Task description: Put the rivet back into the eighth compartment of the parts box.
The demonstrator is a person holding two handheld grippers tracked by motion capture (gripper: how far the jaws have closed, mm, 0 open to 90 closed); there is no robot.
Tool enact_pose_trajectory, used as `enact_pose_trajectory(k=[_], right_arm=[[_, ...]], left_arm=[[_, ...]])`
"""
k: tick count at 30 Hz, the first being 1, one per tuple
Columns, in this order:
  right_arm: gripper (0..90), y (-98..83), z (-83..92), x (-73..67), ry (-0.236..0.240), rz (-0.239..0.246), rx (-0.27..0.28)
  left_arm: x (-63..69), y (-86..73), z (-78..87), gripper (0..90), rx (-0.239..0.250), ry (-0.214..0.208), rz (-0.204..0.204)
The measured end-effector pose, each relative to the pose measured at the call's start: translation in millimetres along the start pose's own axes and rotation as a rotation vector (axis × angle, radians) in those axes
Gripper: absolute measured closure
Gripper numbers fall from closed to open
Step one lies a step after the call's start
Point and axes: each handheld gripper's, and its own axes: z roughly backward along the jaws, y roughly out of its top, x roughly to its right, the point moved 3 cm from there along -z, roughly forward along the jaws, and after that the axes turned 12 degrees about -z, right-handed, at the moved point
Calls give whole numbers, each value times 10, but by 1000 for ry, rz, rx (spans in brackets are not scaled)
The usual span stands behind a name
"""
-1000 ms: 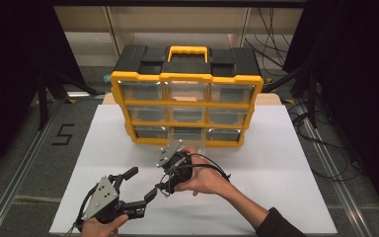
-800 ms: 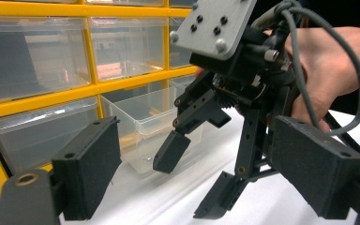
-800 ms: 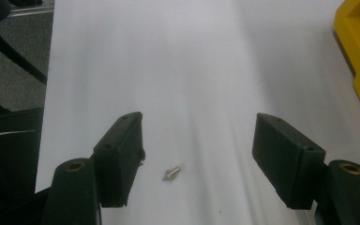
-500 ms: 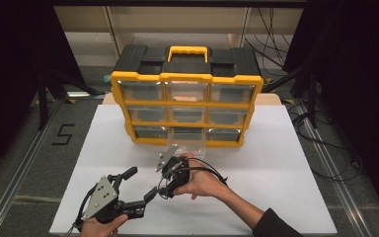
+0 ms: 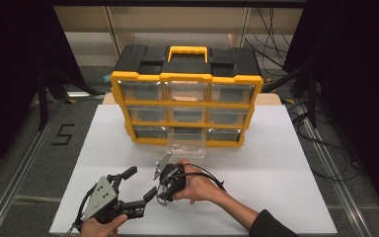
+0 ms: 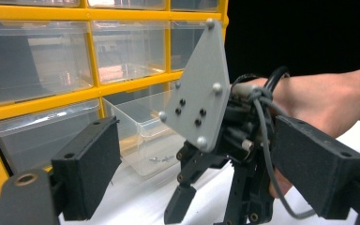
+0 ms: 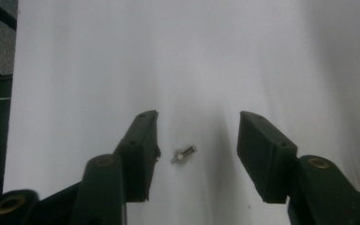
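Note:
A small silver screw point(image 7: 183, 154) lies on the white table point(image 5: 276, 163). My right gripper point(image 7: 197, 136) points down over it, open. Its jaws have just been closing, and the screw sits between them, touching neither pad. In the high view the right gripper point(image 5: 161, 192) is at the table's front middle, held by a hand. My left gripper point(image 5: 140, 183) rests just to its left, open and with nothing in it. In the left gripper view, the left gripper point(image 6: 204, 154) looks at the right gripper point(image 6: 208, 208) and its grey plate point(image 6: 199, 89).
A yellow and black drawer organiser point(image 5: 187, 106) stands at the back of the table. Its bottom middle clear drawer point(image 5: 187, 143) is pulled out, with a few small screws point(image 6: 161, 159) inside. Cables lie on the floor to the right.
My right gripper has sunk toward the table and its jaws have narrowed. The left gripper has stayed put.

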Motion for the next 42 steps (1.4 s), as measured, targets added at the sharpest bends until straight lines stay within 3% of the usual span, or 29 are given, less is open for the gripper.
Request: enact_pose_trajectory(k=[2, 3, 6, 7, 13, 19, 20, 22, 26, 27, 30, 42], right_arm=[[546, -18, -24, 12, 3, 4, -20], [556, -28, -34, 39, -10, 30, -30], [618, -51, -54, 30, -15, 16, -57], [643, -46, -65, 40, -14, 48, -47], [799, -62, -68, 36, -16, 52, -62], [832, -70, -58, 23, -11, 67, -75], [832, -57, -60, 40, -9, 102, -52], [833, -48, -24, 21, 6, 70, -38], [833, 8, 141, 79, 7, 72, 34], [833, 25, 194, 107, -3, 92, 49], [833, 61, 347, 132, -4, 79, 93], [833, 136, 743, 225, -28, 75, 208]], left_arm=[[-1, 0, 0, 160, 0, 0, 0], [-1, 0, 0, 160, 1, 0, 0], [-1, 0, 0, 160, 1, 0, 0], [-1, 0, 1, 160, 1, 0, -1], [2, -1, 0, 160, -1, 0, 0], [-1, -2, -5, 161, 9, -3, 0], [-1, 1, 6, 161, -2, 0, -2], [-1, 1, 7, 161, 0, -1, -1], [0, -1, -5, 161, 12, -4, -1], [2, -1, -4, 162, 8, -3, -2], [4, -2, 0, 162, -2, 0, -2], [4, -2, 2, 162, -2, 0, -3]])
